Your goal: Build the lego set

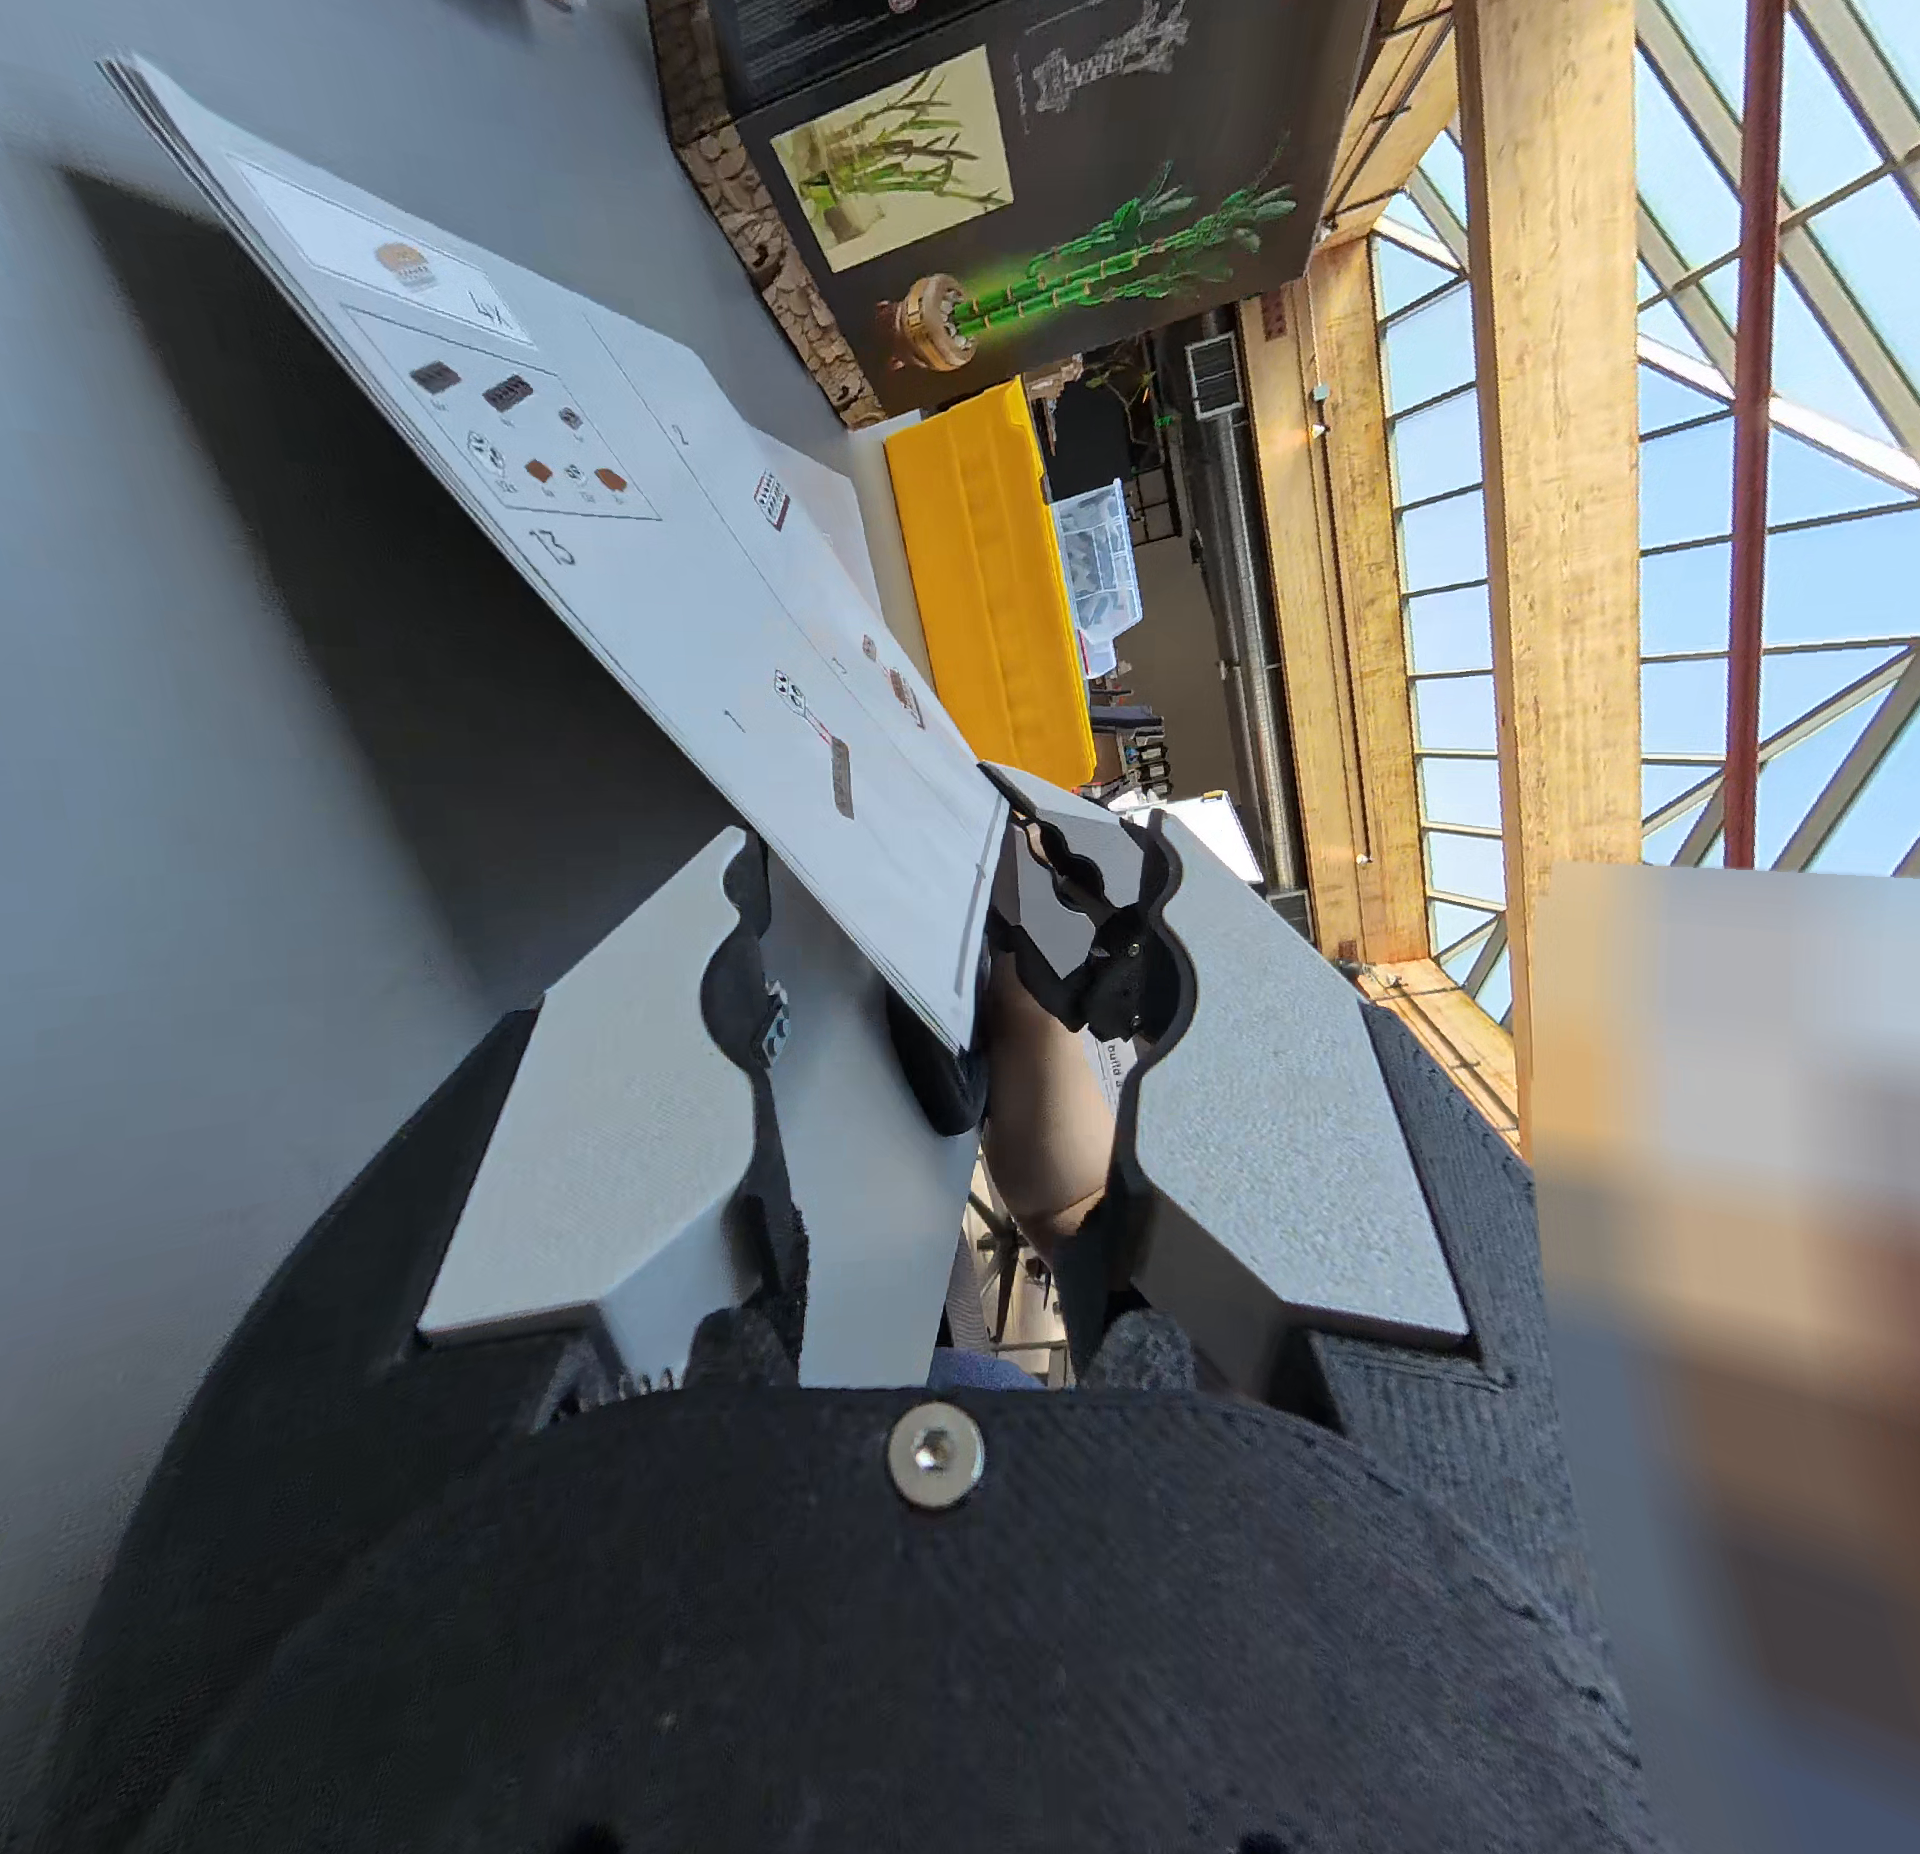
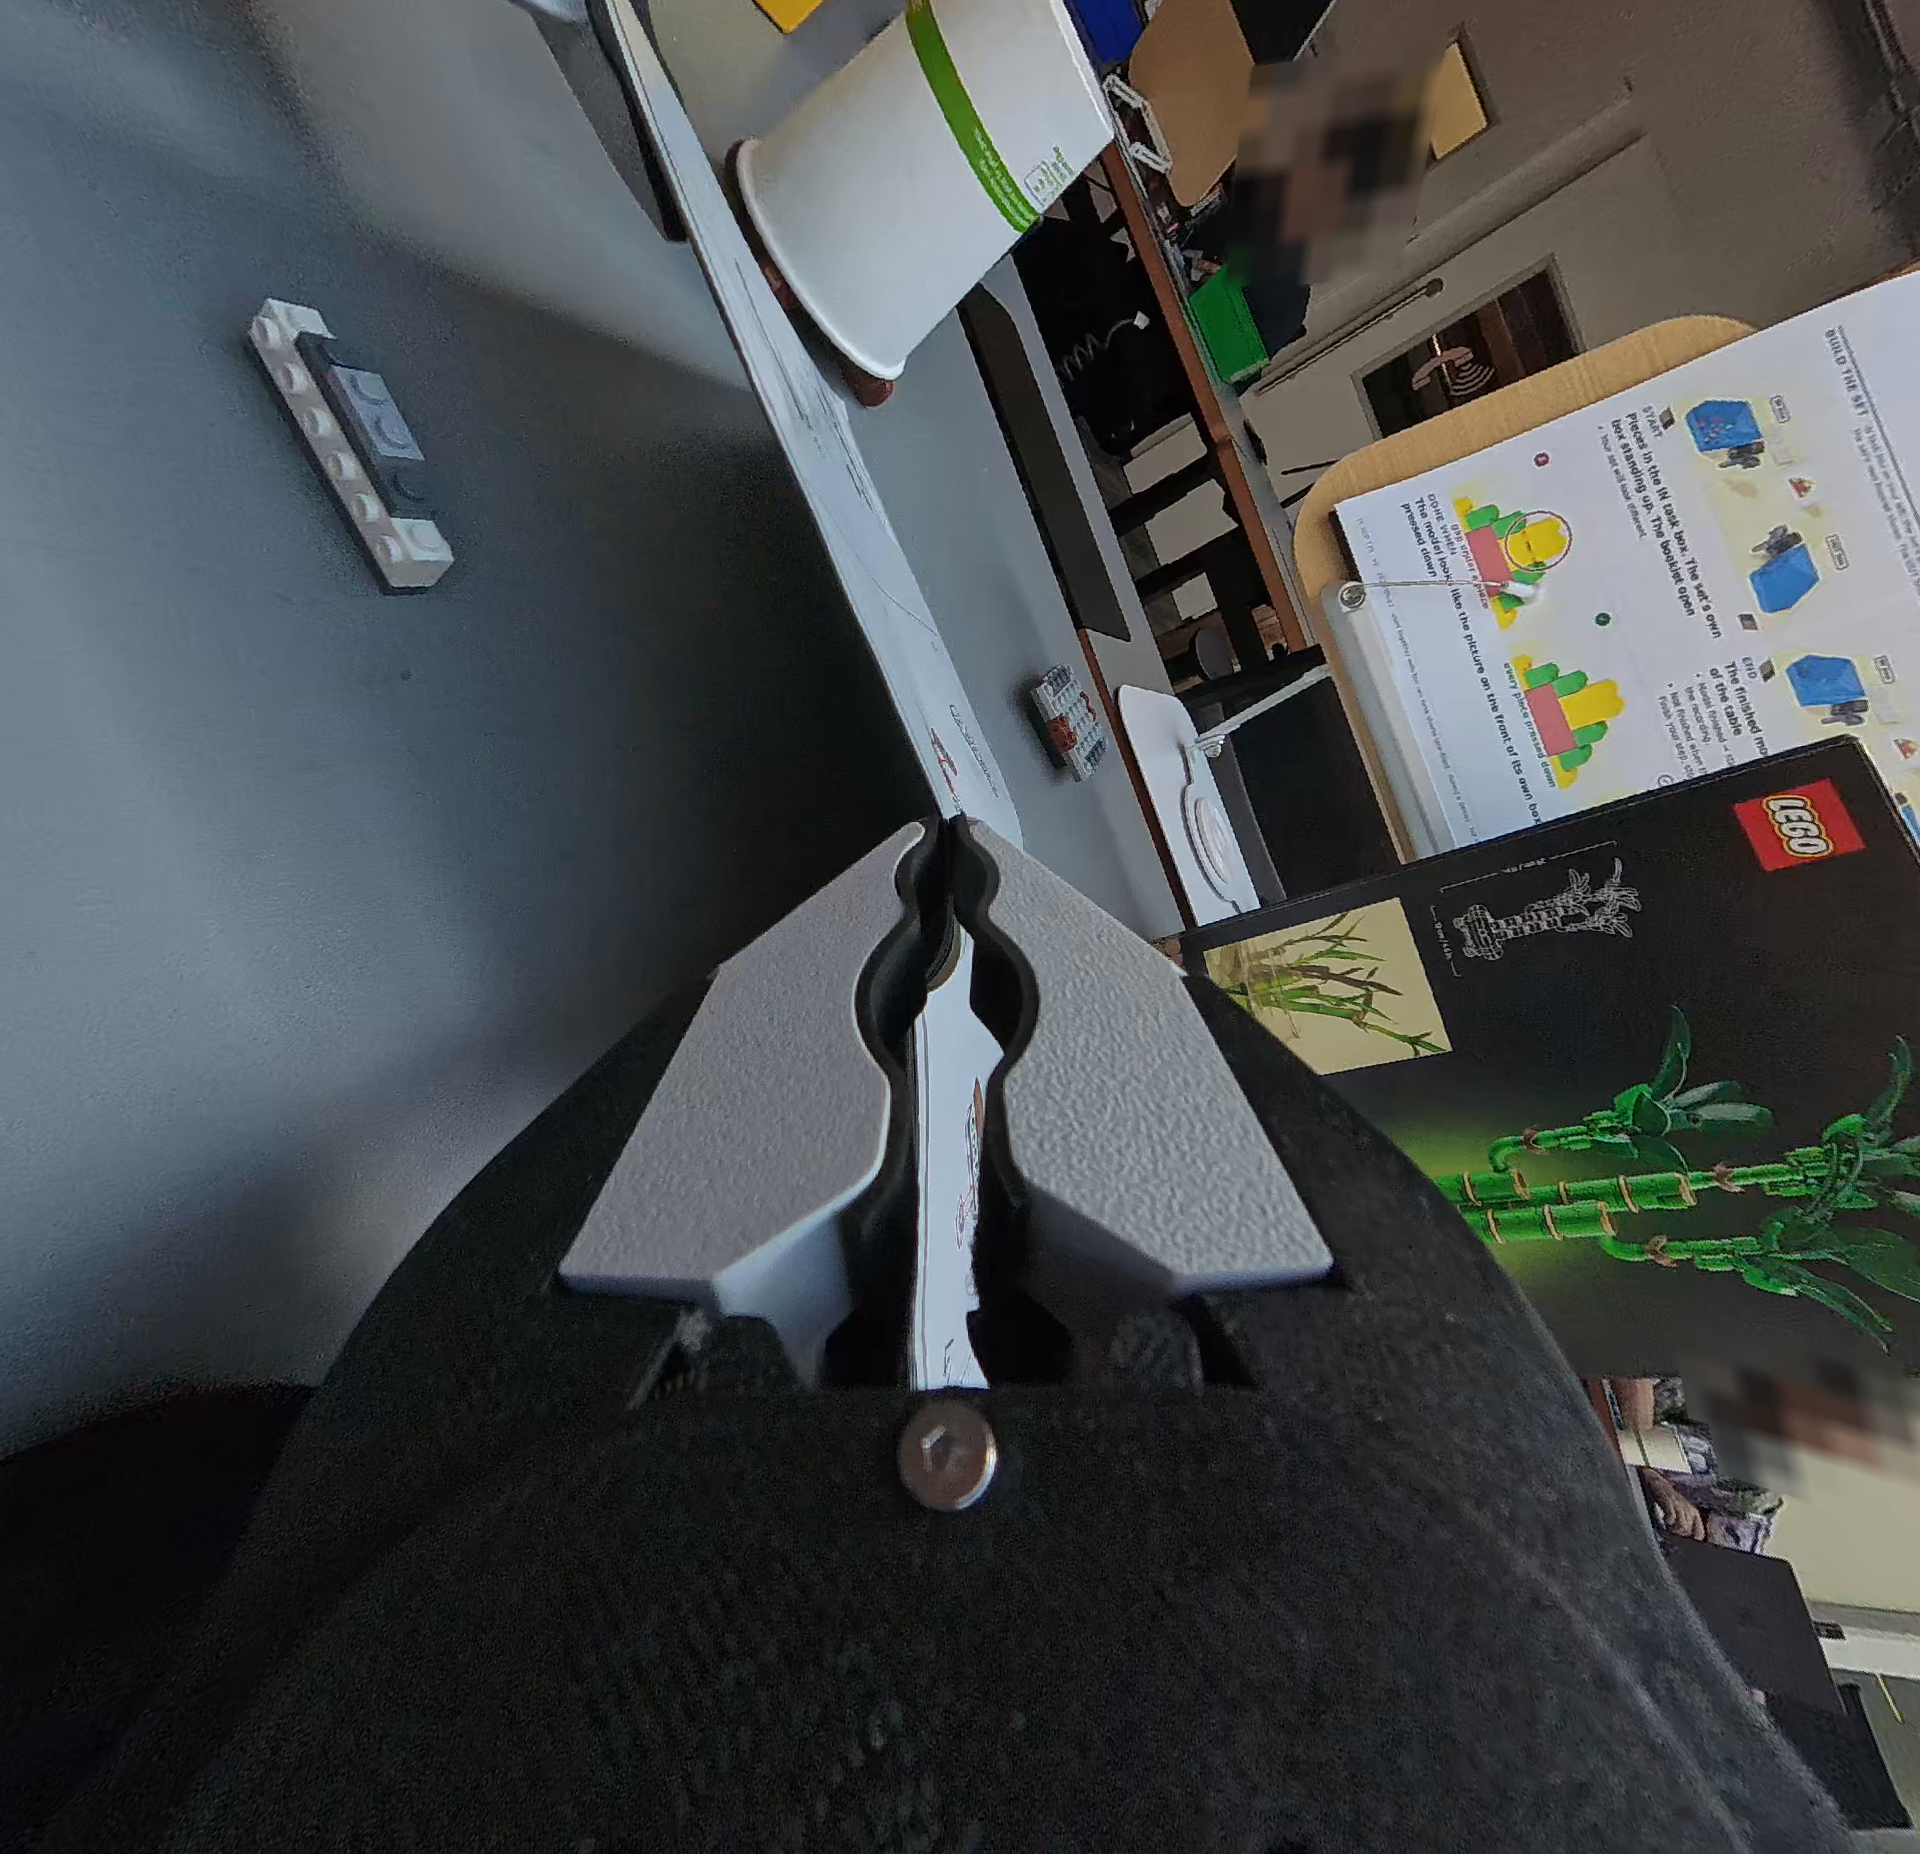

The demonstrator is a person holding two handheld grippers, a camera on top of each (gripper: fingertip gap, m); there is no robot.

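Observation:
The open instruction booklet (image 1: 623,516) is lifted at an angle off the grey table. My right gripper (image 2: 945,830) is shut on the booklet's page edge (image 2: 940,1129), which runs edge-on up the right wrist view (image 2: 831,474). My left gripper (image 1: 940,848) is open, and the booklet's near corner passes between its wide-apart fingers. The right gripper also shows in the left wrist view (image 1: 1070,900), clamped on the booklet's edge. A white and grey brick assembly (image 2: 348,443) lies on the table to the left. A small grey and brown assembly (image 2: 1070,718) lies beyond the booklet.
The black set box (image 1: 1039,142) with a bamboo picture stands at the table's far side and also shows in the right wrist view (image 2: 1662,1077). A paper cup (image 2: 914,173) stands by the booklet. A yellow bin (image 1: 987,578) and a printed sheet on a stand (image 2: 1662,557) are nearby. The gap from one gripper's tips to the other's is roughly 15 cm.

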